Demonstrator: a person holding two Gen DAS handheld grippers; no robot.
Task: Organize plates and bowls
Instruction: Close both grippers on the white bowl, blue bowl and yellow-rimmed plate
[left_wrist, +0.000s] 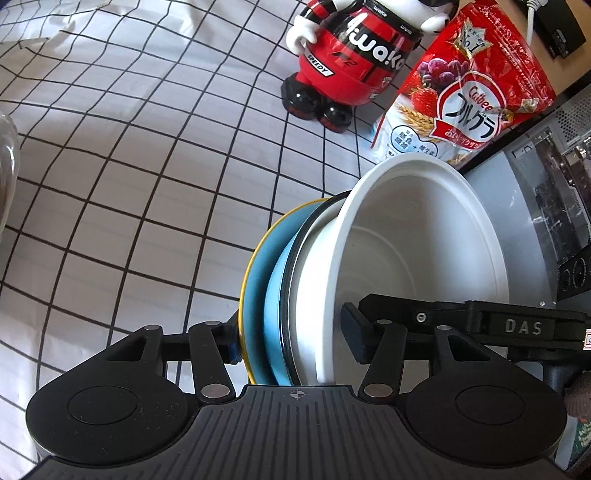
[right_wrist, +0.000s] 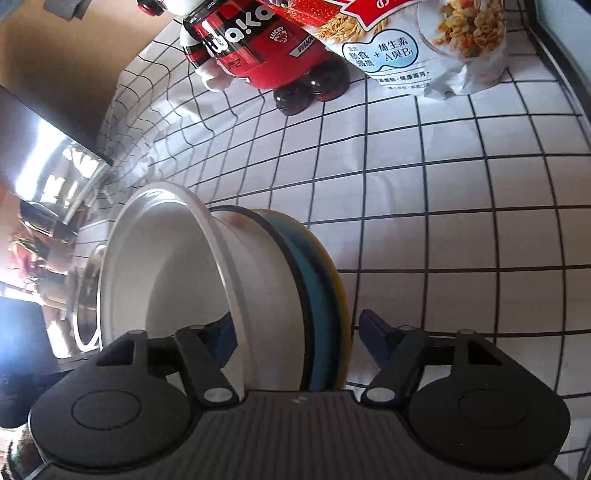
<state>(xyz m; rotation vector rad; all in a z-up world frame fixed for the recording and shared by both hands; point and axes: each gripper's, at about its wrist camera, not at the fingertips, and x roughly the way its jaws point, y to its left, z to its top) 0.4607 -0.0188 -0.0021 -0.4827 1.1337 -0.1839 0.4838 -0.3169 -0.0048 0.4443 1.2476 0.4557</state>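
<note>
Quick count from my seat. One white bowl (left_wrist: 417, 236), sitting on top of the stack. Under it, plates: I make out one white plate with a dark rim (left_wrist: 314, 280), one blue plate (left_wrist: 275, 295), and one with a yellow edge (left_wrist: 248, 280) at the bottom, so three plates, four dishes in all. The right wrist view gives me the same tally. Two tongs on my feeds: the left tongs (left_wrist: 291, 341) and the right tongs (right_wrist: 295, 341), two fingers each. Behind the stack, one red and black figurine (left_wrist: 351, 62) and one red cereal bag (left_wrist: 465, 96). One checked cloth (left_wrist: 129, 166) covers the worktop.
</note>
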